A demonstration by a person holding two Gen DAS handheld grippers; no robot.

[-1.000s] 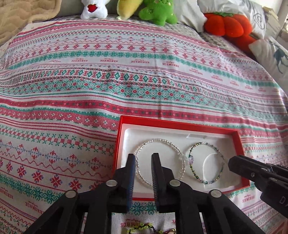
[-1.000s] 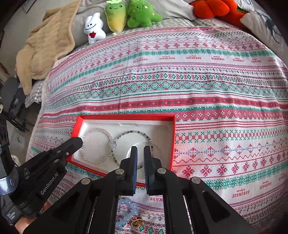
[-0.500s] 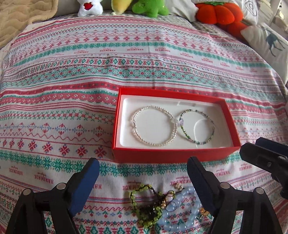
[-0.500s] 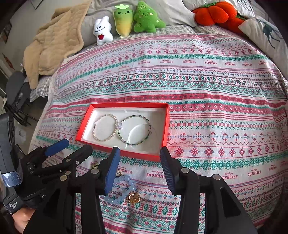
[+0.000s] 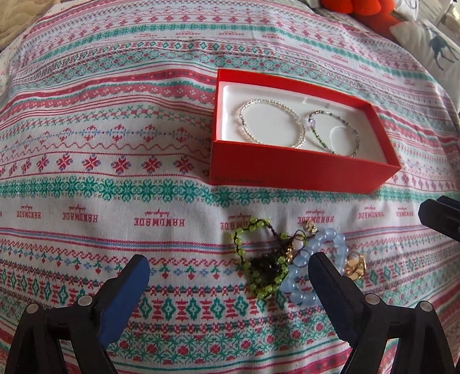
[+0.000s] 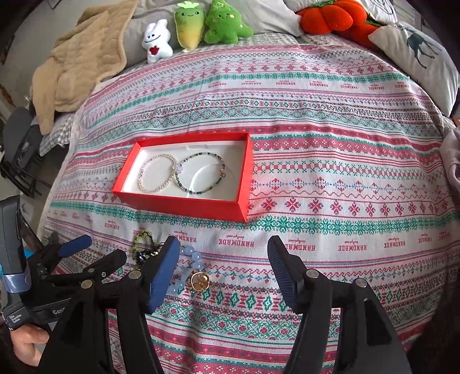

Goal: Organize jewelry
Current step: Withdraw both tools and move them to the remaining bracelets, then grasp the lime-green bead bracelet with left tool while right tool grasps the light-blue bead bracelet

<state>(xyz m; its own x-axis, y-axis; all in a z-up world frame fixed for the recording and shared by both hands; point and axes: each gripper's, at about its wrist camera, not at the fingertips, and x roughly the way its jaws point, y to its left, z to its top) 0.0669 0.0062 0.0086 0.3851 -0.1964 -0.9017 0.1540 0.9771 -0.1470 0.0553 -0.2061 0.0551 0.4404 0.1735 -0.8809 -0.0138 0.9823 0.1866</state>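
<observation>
Jewelry box (image 5: pixel 299 169): red, open, white-lined, upper right of centre in the left wrist view, left of centre in the right wrist view; rests on the patterned bedspread (image 5: pixel 115 138).
Inside box: pearl bracelet (image 5: pixel 271 123) and dark green bead bracelet (image 5: pixel 335 133), side by side, touching where they meet.
Loose jewelry: tangled below the box's near wall, apart from it; green bead bracelet (image 5: pixel 258 253), pale blue bead bracelet (image 5: pixel 313 259), gold piece (image 5: pixel 355 266).
Left gripper (image 5: pixel 228 276): jaws spread wide, just been opening; nothing pinched; the tangle lies ahead, near the right-hand finger.
Right gripper (image 6: pixel 224 261): jaws spread, just been opening; nothing pinched; blue beads and gold piece beside the left-hand finger.
Left view only: the full tangle, unobstructed.
Right view only: plush toys (image 6: pixel 198 28), beige blanket (image 6: pixel 77 60), deer pillow (image 6: pixel 419 54), orange pumpkin cushion (image 6: pixel 330 17), a hand (image 6: pixel 27 342) holding the left gripper at lower left.
Edges: bedspread drops off at frame left in the right view.
Open room: bare bedspread right of the box in the right view, left of it in the left view.
</observation>
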